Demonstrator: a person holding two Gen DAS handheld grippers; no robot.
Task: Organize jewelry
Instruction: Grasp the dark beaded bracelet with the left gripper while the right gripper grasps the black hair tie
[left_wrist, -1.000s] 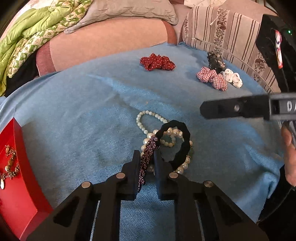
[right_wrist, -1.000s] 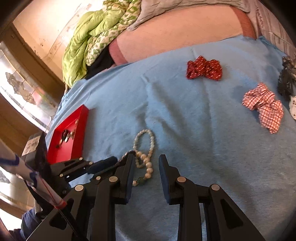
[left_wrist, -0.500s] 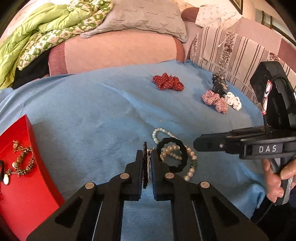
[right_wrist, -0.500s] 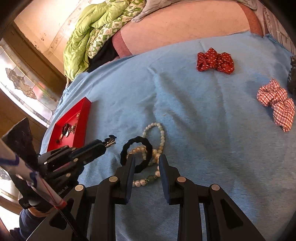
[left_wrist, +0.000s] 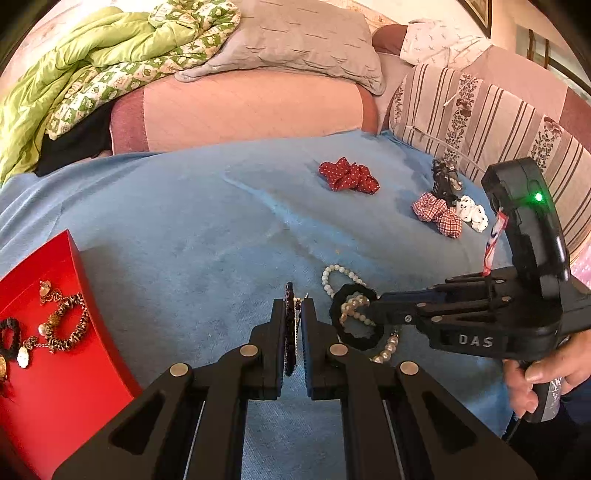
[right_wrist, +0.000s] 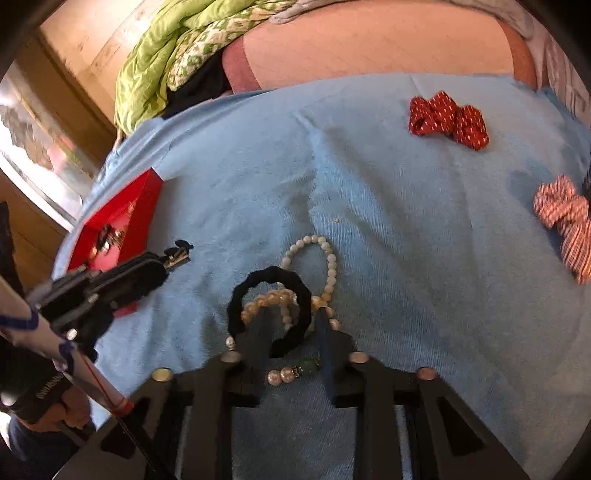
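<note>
Left wrist view: left gripper (left_wrist: 294, 332) clamped on dark beaded bracelet (left_wrist: 289, 332), lifted off blue blanket (left_wrist: 184, 229). Right gripper (right_wrist: 290, 325) fingers apart, straddling black scrunchie (right_wrist: 271, 310) and pearl bracelets (right_wrist: 325, 266) lying on blanket. Red tray (left_wrist: 55, 369) holding jewelry sits left; red scrunchie (left_wrist: 349, 177), checked scrunchie (left_wrist: 437, 212) farther back.

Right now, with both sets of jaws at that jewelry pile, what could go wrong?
1. The black hair tie lies looped over the pearl bracelet; the right gripper may lift both.
2. The thin beaded strand, pinched in the left gripper, could slip before reaching the red tray.
</note>
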